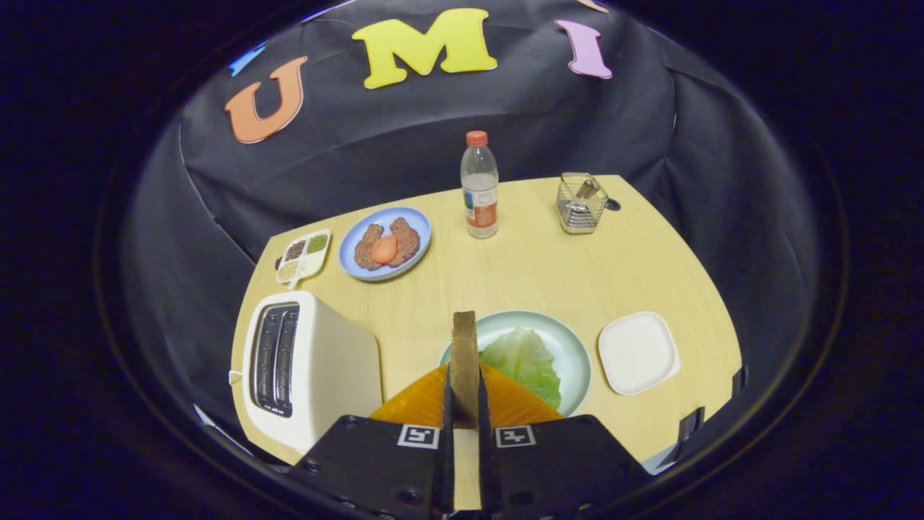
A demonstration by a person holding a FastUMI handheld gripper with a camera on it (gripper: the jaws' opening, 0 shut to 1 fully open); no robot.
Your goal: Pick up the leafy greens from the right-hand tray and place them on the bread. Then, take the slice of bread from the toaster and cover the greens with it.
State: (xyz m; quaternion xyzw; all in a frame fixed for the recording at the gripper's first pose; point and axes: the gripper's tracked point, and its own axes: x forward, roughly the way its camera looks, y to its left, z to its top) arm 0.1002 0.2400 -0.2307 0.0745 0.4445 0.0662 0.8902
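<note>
At the worktop's left edge stands the white toaster (307, 368), its two slots dark and, as far as the view allows, empty. Behind it, toward the far left corner, lie a small divided dish (303, 256) and a blue plate (385, 243) carrying browned pieces and a red slice. A water bottle (479, 186) stands near the far edge at the middle. At the near edge the tool (464, 390) is closed almost fully, both fingers pressing the faces of a slice of bread (464, 361) held upright on edge between them. Just beyond the fingers sits a pale green plate (570, 347) with the leafy greens (525, 357) spread on it; whether bread lies under the leaf cannot be told, since the fingers cover that part. The slice looks light and stiff but crumbly, so a gentle grip low across its flat faces suits it, and it needs turning flat before it is laid over the soft, limp leaf. Rightward, a wire basket (581, 204) stands near the far right corner, and the empty white tray (638, 352) lies by the right edge.
</note>
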